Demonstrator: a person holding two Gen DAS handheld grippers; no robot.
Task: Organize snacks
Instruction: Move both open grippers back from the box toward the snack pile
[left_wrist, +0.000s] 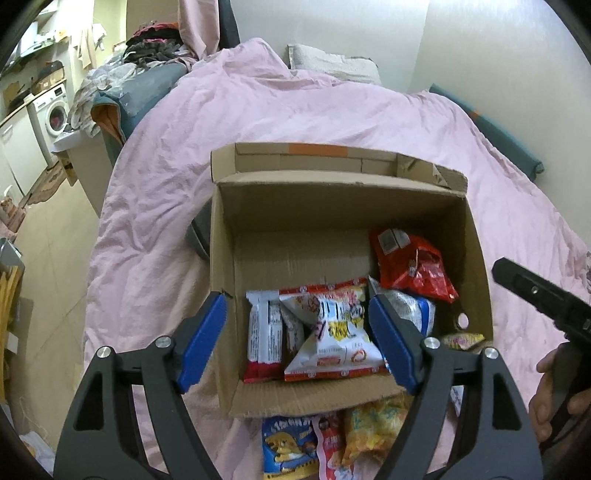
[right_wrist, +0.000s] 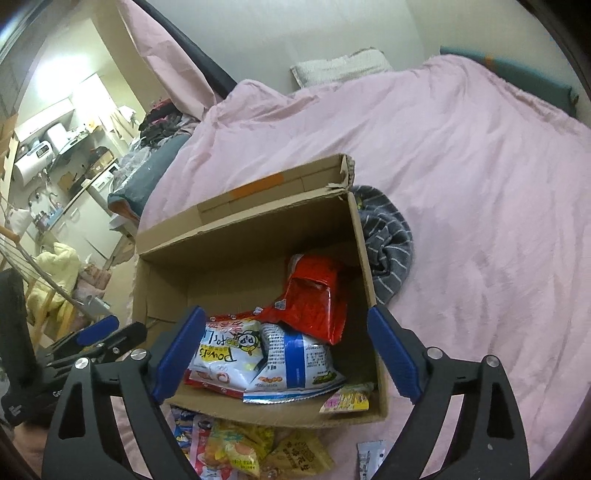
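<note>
From my left gripper (left_wrist: 297, 332), both blue ribbed pads spread wide and holding nothing, I look straight down into the cardboard box (left_wrist: 258, 206), its corrugated walls matte brown, one flap folded back at 12 o'clock with an orange tape strip. My right gripper (right_wrist: 284, 349) is likewise released and empty. Nearest me, outside the box's front wall, loose crinkly packets (right_wrist: 236, 446) lie on the bed at 6 o'clock, yellow and blue among them. Inside, a glossy white puffed bag (left_wrist: 332, 332) sits beside a flat white-and-red wrapper (left_wrist: 264, 332) at its 9 o'clock; a creased red foil bag (left_wrist: 410, 266) leans in the far corner at 2 o'clock. The right view alone shows a silvery blue-striped bag (right_wrist: 295, 358) clearly, a small yellow-pink sachet (right_wrist: 347, 400) in the box corner, and a grey striped cloth (right_wrist: 388, 236) bunched just beside the box. Beyond, the wrinkled pink bedspread (left_wrist: 295, 110) runs up to a pale pillow (left_wrist: 332, 62).
</note>
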